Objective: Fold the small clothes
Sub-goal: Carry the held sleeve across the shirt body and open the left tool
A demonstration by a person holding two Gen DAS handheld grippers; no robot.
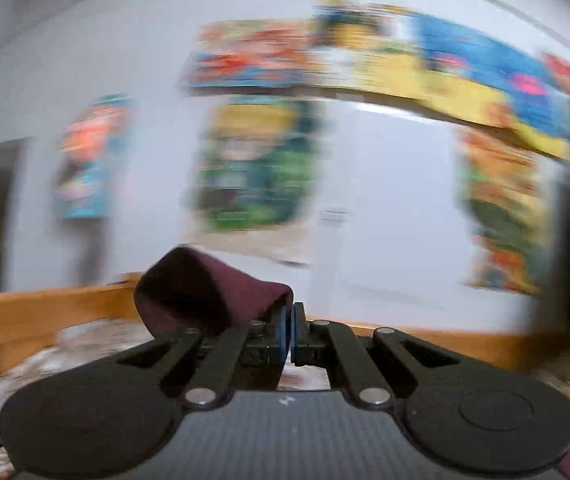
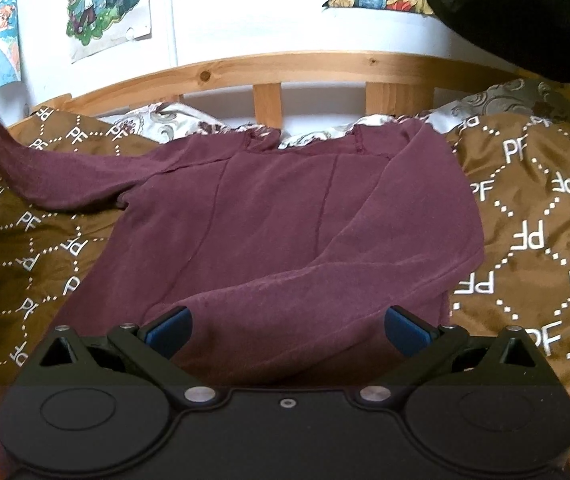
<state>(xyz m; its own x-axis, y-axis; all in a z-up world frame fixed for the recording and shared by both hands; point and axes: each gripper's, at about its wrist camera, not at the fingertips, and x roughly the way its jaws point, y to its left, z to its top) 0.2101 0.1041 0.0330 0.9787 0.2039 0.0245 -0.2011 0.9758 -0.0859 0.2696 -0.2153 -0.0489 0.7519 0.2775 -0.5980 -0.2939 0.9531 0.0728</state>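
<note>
Maroon top (image 2: 285, 216) lies flat on the brown bedspread (image 2: 533, 216), soft, light and floppy, so pinch it at cuffs or hems: your left gripper (image 1: 288, 330) is clamped on the lifted sleeve cuff (image 1: 205, 292), your right gripper (image 2: 285, 330) hovers wide open, empty, over the hem.

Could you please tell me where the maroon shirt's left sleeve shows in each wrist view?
Left wrist: the sleeve cuff sits low centre, pinched in the left gripper.
Right wrist: the sleeve stretches up toward the left edge, off the shirt body.
Shared landmark: wooden bed rail.
</note>
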